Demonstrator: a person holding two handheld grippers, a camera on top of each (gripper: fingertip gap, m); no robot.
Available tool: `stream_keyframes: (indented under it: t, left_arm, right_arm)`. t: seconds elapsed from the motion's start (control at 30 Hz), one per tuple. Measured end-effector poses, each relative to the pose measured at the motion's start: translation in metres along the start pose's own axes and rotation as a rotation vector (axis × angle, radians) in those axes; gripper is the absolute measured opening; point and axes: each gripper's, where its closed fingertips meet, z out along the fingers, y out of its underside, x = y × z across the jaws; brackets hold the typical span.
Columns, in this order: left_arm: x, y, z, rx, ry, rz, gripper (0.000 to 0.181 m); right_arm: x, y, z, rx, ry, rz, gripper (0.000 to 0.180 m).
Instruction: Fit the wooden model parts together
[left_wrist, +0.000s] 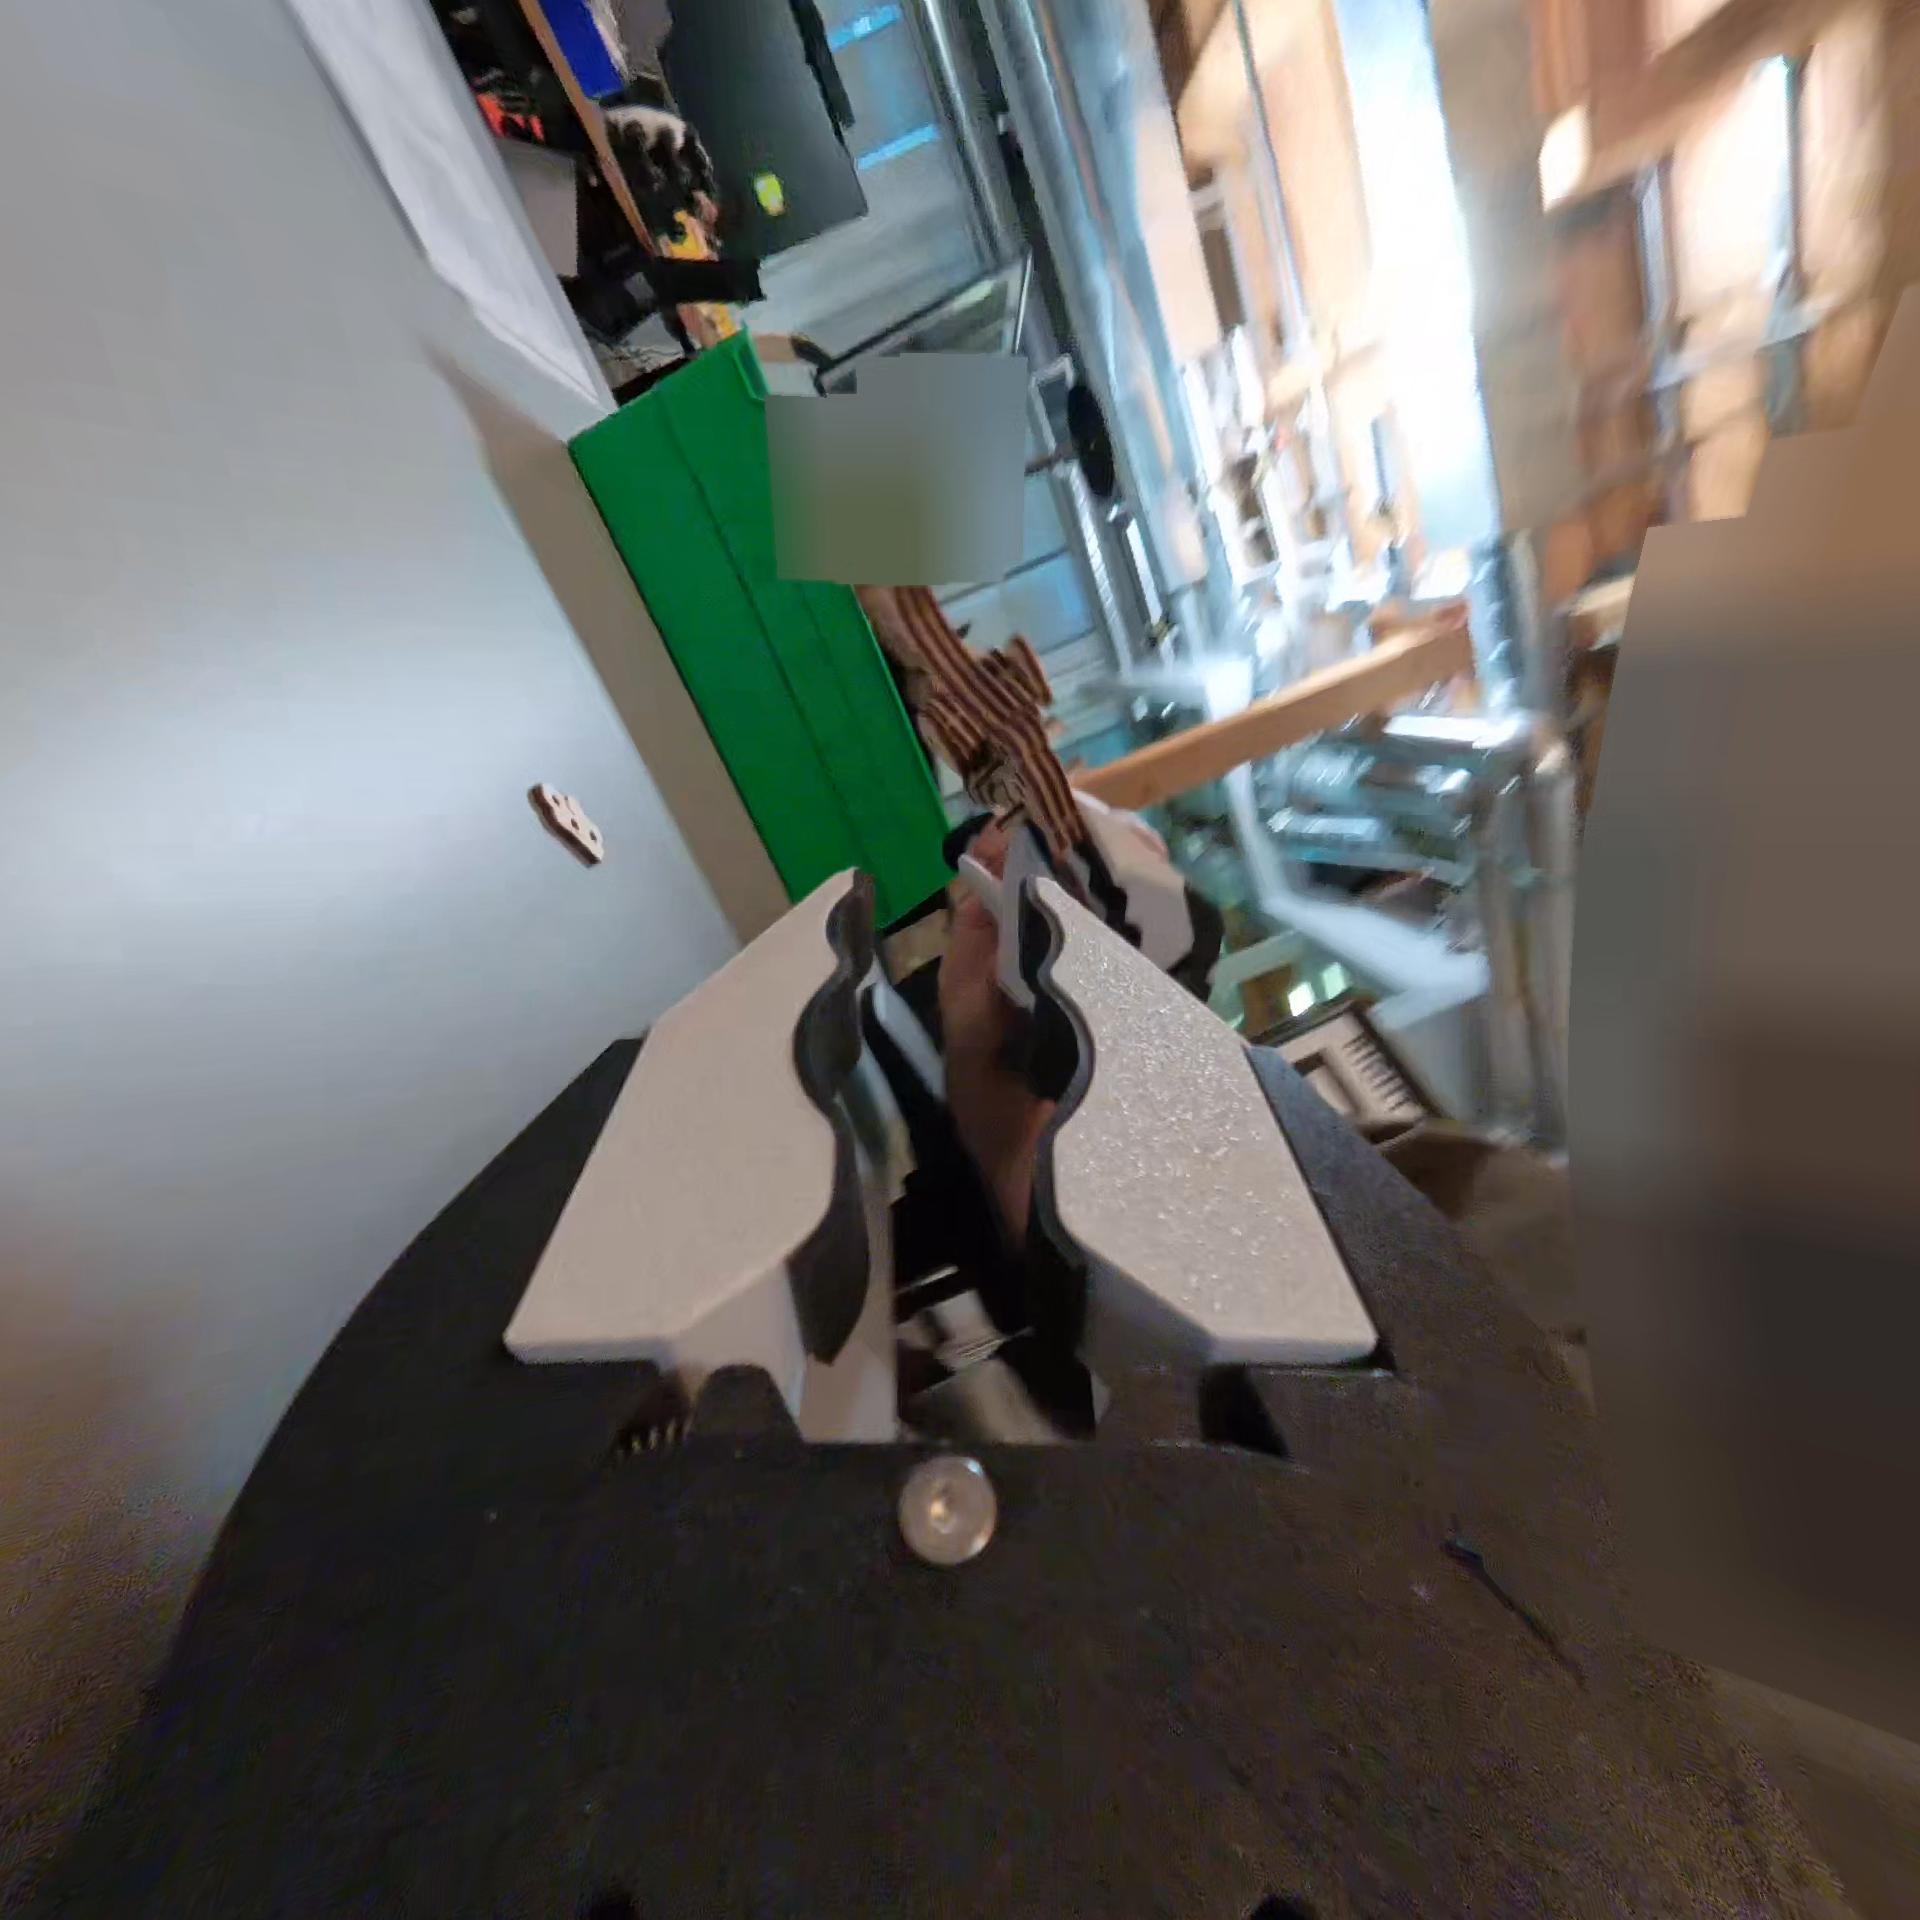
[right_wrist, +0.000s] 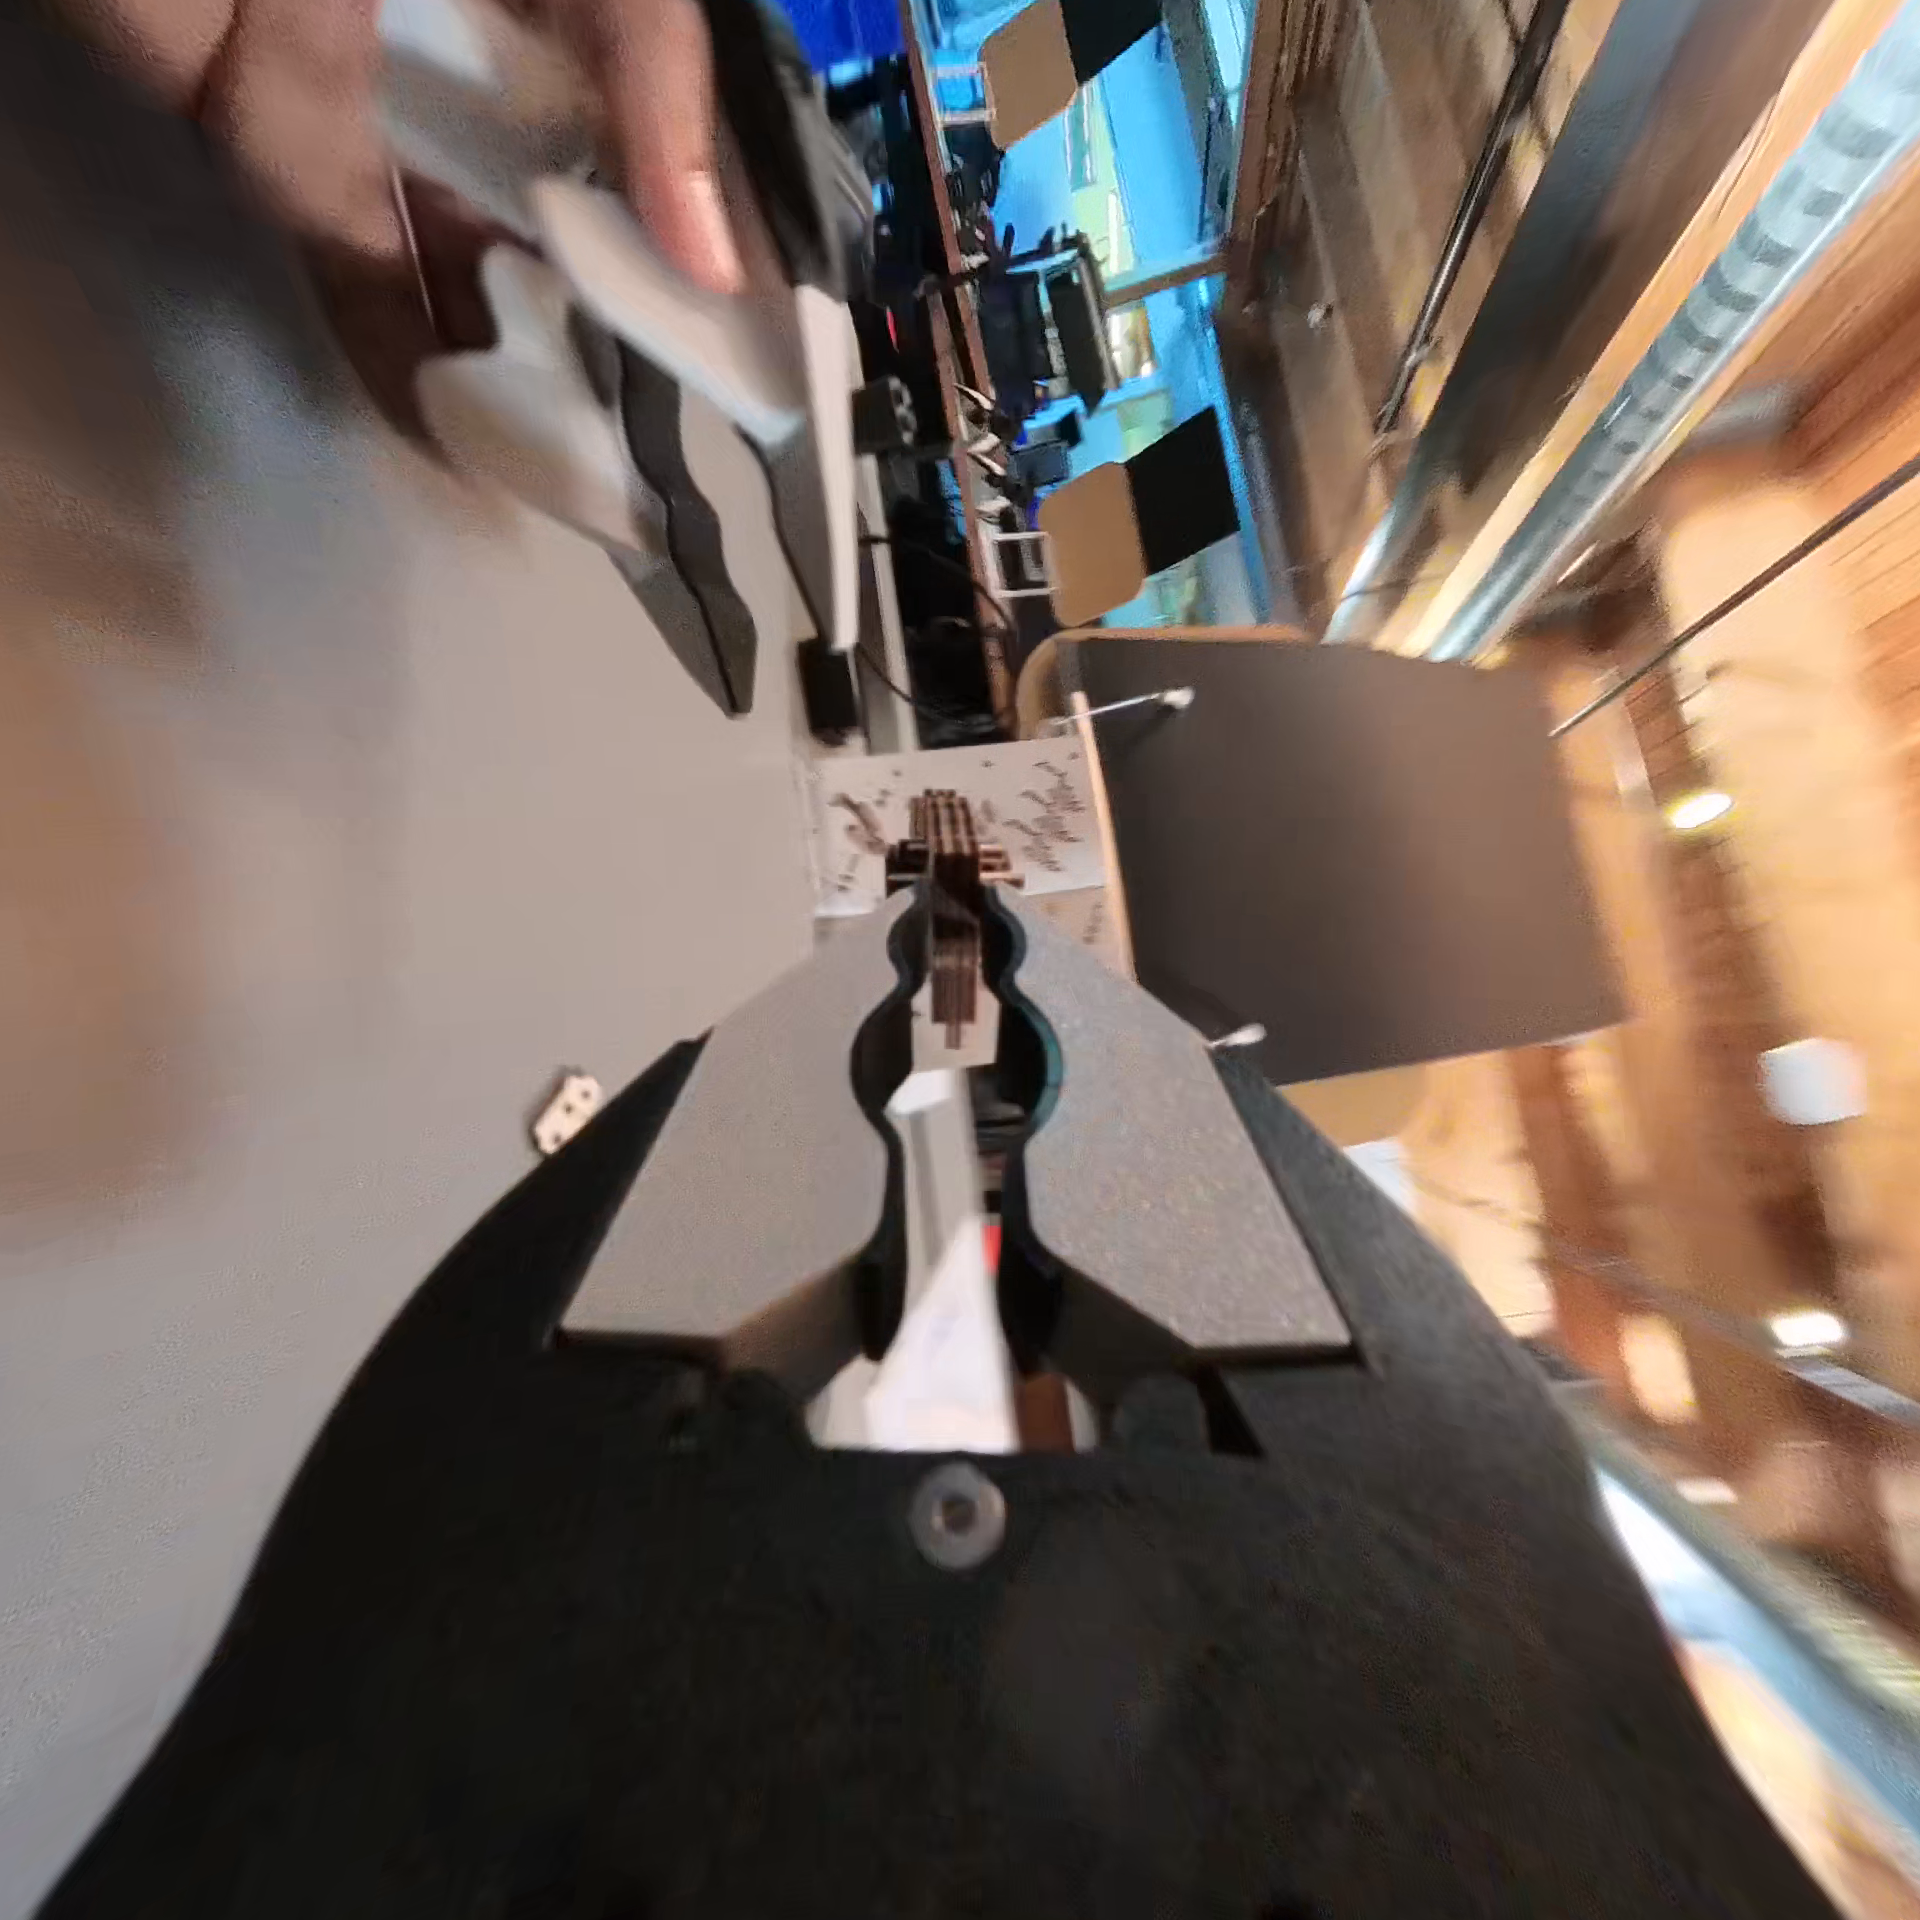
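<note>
Between the fingers of the right gripper, at mid-frame in its own view, sits a layered wooden model, pinched and lifted off the worktop. The left gripper stands slightly spread and seems to hold nothing. One small holed wooden part lies loose at centre left, so assembly looks well advanced but unfinished
</note>
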Motion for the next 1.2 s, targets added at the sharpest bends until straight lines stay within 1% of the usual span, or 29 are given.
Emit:
stream_keyframes:
  t: [0.03, 0.1, 0.23, 0.33, 0.4, 0.5, 0.63, 0.8, 1.03, 1.1, 1.2]
  left_arm:
    - [-0.001, -0.001, -0.001, 0.019, 0.022, -0.060, 0.027]
    - [-0.001, 0.002, 0.001, 0.011, 0.043, -0.103, 0.031]
    - [0.004, 0.010, 0.006, -0.038, 0.083, -0.118, 0.038]
    - [0.007, 0.008, 0.005, -0.027, 0.133, -0.169, 0.037]
    - [0.005, 0.009, 0.004, -0.028, 0.137, -0.188, 0.034]
    - [0.003, 0.010, 0.004, -0.039, 0.125, -0.181, 0.029]
    - [0.004, 0.009, 0.003, -0.035, 0.134, -0.178, 0.027]
    - [0.003, 0.008, 0.002, -0.040, 0.124, -0.162, 0.008]
    - [0.000, 0.010, 0.002, -0.050, 0.109, -0.173, 0.013]
    - [0.000, 0.011, 0.002, -0.054, 0.104, -0.171, 0.009]
    - [0.001, 0.010, 0.001, -0.055, 0.110, -0.168, 0.007]
  right_arm:
    - [-0.003, -0.004, 0.001, -0.007, 0.017, -0.088, 0.007]
    - [-0.011, -0.011, 0.003, 0.003, 0.023, -0.193, 0.008]
    - [-0.017, -0.016, 0.004, 0.029, 0.014, -0.239, 0.007]
    - [-0.024, -0.019, 0.005, 0.074, 0.000, -0.301, 0.007]
    - [-0.027, -0.022, 0.005, 0.087, 0.000, -0.334, 0.007]
    - [-0.029, -0.025, 0.005, 0.100, -0.001, -0.349, 0.007]
    - [-0.035, -0.027, 0.004, 0.115, -0.023, -0.374, 0.007]
    - [-0.035, -0.028, 0.003, 0.125, -0.026, -0.370, 0.008]
    - [-0.038, -0.028, 0.002, 0.136, -0.040, -0.391, 0.007]
    - [-0.038, -0.028, 0.002, 0.131, -0.042, -0.398, 0.008]
    - [-0.037, -0.027, 0.003, 0.127, -0.032, -0.402, 0.007]
